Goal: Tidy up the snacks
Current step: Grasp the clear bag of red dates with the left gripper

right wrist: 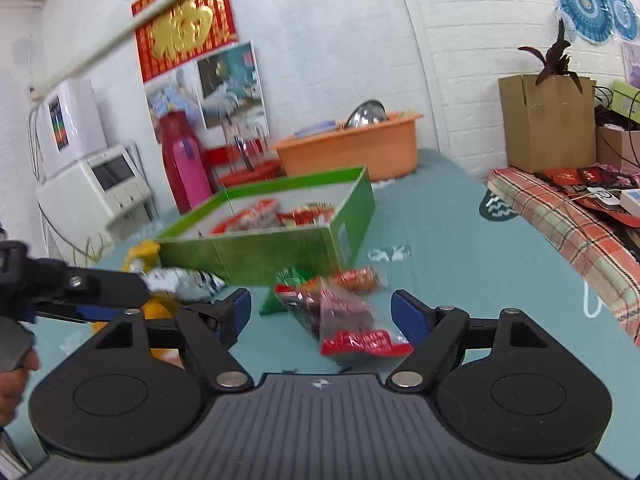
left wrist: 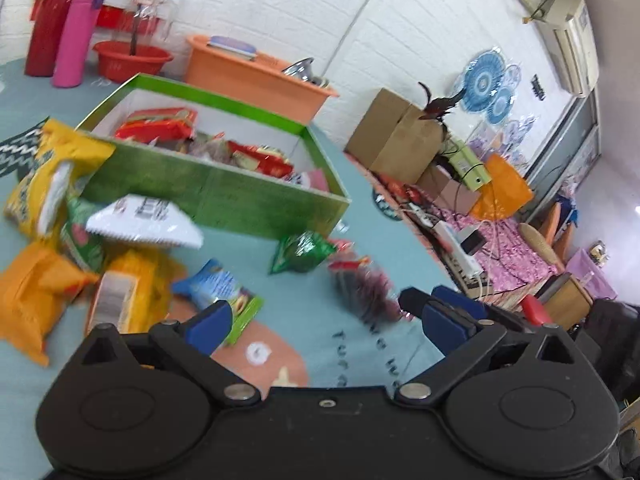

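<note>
Blue-padded left gripper [left wrist: 324, 320] is hovering with fingers spread wide, nothing between them. Just ahead of its right finger a dark red snack pack [left wrist: 360, 284] is lying on the teal counter [left wrist: 304, 312]; a small green packet [left wrist: 300, 254] is sitting a bit farther ahead. Ahead-left, a blue-and-green packet [left wrist: 222, 286] is lying near the left finger, with yellow and orange bags [left wrist: 36, 300] piled beyond it to the left. Farther ahead, the green box [left wrist: 224, 196] is holding red snack packs [left wrist: 158, 124]. Right gripper [right wrist: 320, 312] is also spread open and empty, with the red-labelled snack pack [right wrist: 348, 320] lying on the counter between and just ahead of its fingers. Everything is motion-blurred, so labels are unreadable. An orange tub [right wrist: 352, 148] is sitting well behind the box.
</note>
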Demonstrator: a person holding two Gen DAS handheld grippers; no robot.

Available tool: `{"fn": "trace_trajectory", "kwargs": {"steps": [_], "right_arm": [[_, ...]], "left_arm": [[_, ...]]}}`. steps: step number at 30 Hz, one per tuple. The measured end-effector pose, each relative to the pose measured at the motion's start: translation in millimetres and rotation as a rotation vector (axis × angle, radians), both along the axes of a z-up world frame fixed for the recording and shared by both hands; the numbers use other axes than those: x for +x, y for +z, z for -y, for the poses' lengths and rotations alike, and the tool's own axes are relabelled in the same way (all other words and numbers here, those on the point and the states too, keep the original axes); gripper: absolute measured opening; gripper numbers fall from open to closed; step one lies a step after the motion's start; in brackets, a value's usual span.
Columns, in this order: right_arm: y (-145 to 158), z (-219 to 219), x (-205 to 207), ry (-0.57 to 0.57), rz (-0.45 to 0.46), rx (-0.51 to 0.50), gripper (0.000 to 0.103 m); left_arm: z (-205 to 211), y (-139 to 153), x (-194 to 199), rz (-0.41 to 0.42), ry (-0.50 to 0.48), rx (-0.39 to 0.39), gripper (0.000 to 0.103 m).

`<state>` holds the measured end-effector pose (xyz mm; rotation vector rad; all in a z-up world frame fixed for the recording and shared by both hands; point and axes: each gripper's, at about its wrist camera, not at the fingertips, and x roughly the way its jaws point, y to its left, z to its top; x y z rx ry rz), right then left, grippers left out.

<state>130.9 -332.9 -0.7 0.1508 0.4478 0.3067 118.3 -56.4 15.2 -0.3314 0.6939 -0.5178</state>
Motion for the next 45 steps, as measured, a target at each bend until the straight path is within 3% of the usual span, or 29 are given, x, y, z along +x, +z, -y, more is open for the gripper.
{"fn": "trace_trajectory", "kwargs": {"steps": [3, 5, 6, 9, 12, 15, 21, 26, 32, 34, 36, 38, 45], "right_arm": [[-10, -12, 16, -0.029, -0.006, -0.107, 0.103], [-16, -15, 23, -0.009, -0.027, -0.111, 0.100], [-20, -16, 23, 0.018, -0.052, -0.093, 0.083], [-16, -32, 7, 0.104, -0.030, -0.107, 0.071], [-12, -47, -13, 0.230, -0.050, -0.022, 0.072], [-11, -58, -27, 0.300, -0.067, 0.022, 0.086], [0, -41, -36, 0.190, -0.016, 0.024, 0.103], [-7, -19, -21, 0.106, -0.080, 0.099, 0.103], [-21, -15, -10, 0.085, -0.158, 0.192, 0.103], [-25, -15, -5, 0.081, -0.184, 0.222, 0.103], [-28, -14, 0, 0.088, -0.202, 0.255, 0.103], [-31, -16, 5, 0.091, -0.219, 0.276, 0.103], [-33, -17, 13, 0.087, -0.203, 0.276, 0.103]], "left_arm": [[-11, -3, -7, -0.005, 0.016, -0.015, 0.103], [-20, -3, -12, -0.001, 0.035, -0.023, 0.103], [-23, -4, -14, -0.003, 0.042, -0.028, 0.103], [-27, -8, -14, -0.018, 0.047, -0.040, 0.103], [-24, -13, -15, -0.034, 0.028, -0.054, 0.103], [-21, -17, -15, -0.049, 0.007, -0.065, 0.103], [-13, -13, -8, -0.030, -0.021, -0.072, 0.103], [11, -3, 19, 0.024, -0.068, -0.039, 0.103], [45, -5, 58, 0.000, -0.152, 0.038, 0.103], [53, -11, 66, -0.025, -0.179, 0.073, 0.090], [57, -18, 72, -0.046, -0.188, 0.098, 0.053], [58, -25, 76, -0.073, -0.202, 0.110, 0.040], [46, -34, 78, -0.103, -0.198, 0.053, 0.057]]}}
